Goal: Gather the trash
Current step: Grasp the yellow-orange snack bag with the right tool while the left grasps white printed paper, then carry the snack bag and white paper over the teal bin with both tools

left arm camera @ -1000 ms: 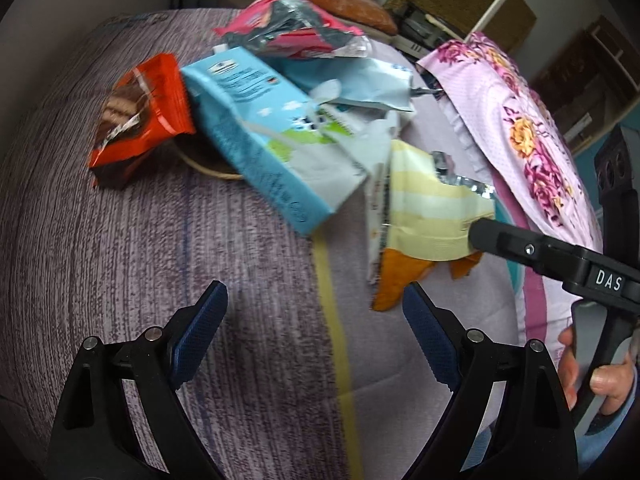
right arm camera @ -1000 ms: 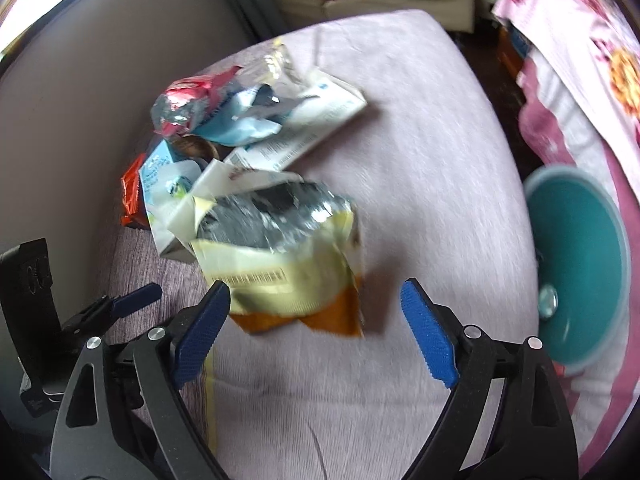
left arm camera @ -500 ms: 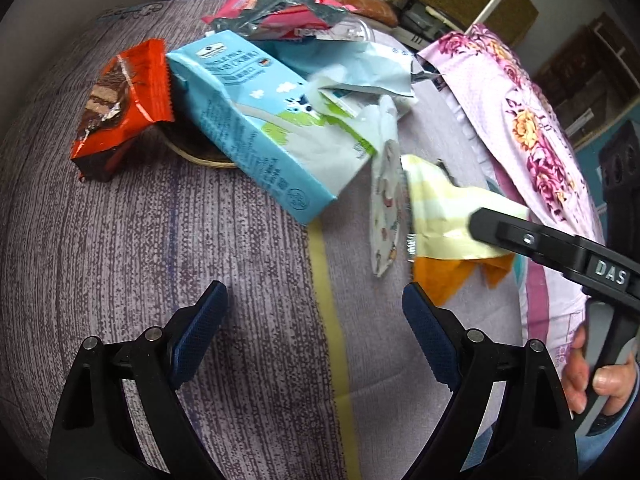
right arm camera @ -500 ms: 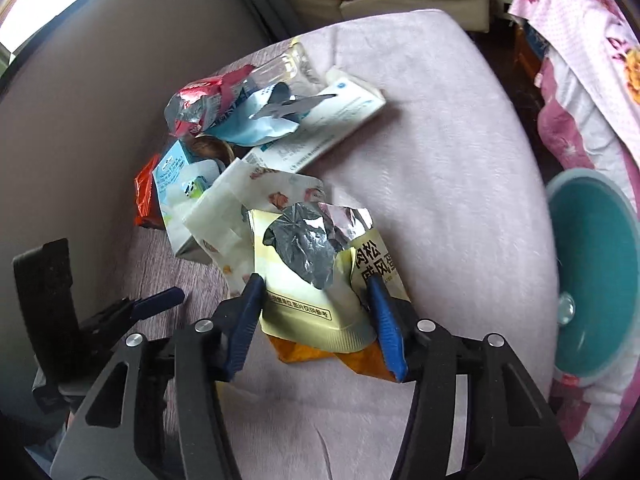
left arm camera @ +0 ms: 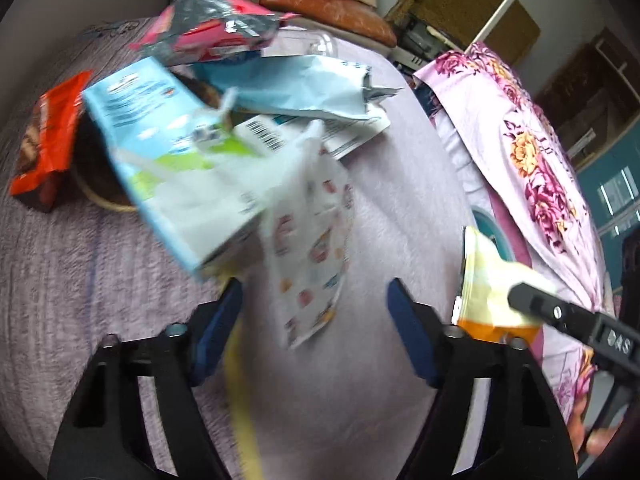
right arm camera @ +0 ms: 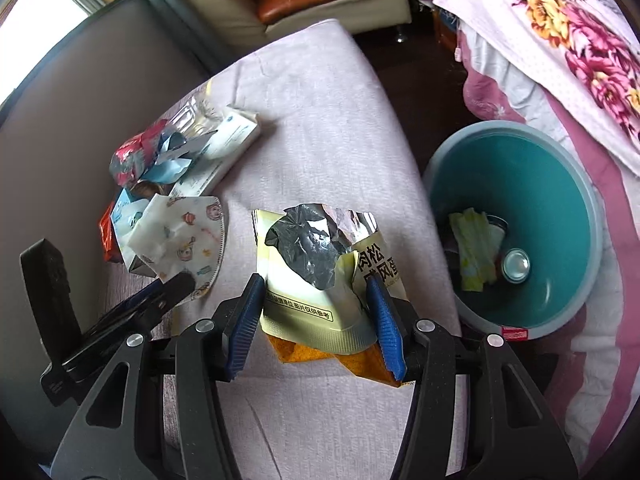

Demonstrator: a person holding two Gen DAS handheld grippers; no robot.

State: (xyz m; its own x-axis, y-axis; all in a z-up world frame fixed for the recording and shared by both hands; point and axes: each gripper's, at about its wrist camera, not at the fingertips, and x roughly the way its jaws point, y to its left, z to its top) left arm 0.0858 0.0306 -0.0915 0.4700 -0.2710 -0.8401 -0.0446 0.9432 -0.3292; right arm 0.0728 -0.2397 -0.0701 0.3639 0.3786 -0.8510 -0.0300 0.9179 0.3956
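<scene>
The yellow snack pouch (right arm camera: 320,280), torn open at its foil-lined mouth, sits between the two blue pads of the right claw (right arm camera: 316,320), which is clenched on its lower half – the pads press both side edges, and the pouch's long axis runs straight away from the claw, mouth outward, orange base toward the handle. It appears lifted clear of the lilac-covered surface (right arm camera: 320,120), though contact at the base cannot be ruled out. The relation that governs the coming move is sideways: the teal bin (right arm camera: 592,240) stands to the right of the held pouch, beside and below the surface's edge, with a yellow wrapper and a can end already lying inside it. In all likelihood the right hand need only swing the pouch rightward over the rim and release; the left hand is the farther of the two from the bin. On the other side, a printed child's face mask (left arm camera: 308,248) lies with its long axis pointing away from the left claw (left arm camera: 316,320), its near tip between the pads; the jaws are closing but do not yet touch it. Just behind the mask rests a light-blue milk carton (left arm camera: 160,152), then a red snack wrapper (left arm camera: 44,140) and a pink-and-silver foil bag (left arm camera: 212,28) – the remaining pile, all nearer the left hand.
</scene>
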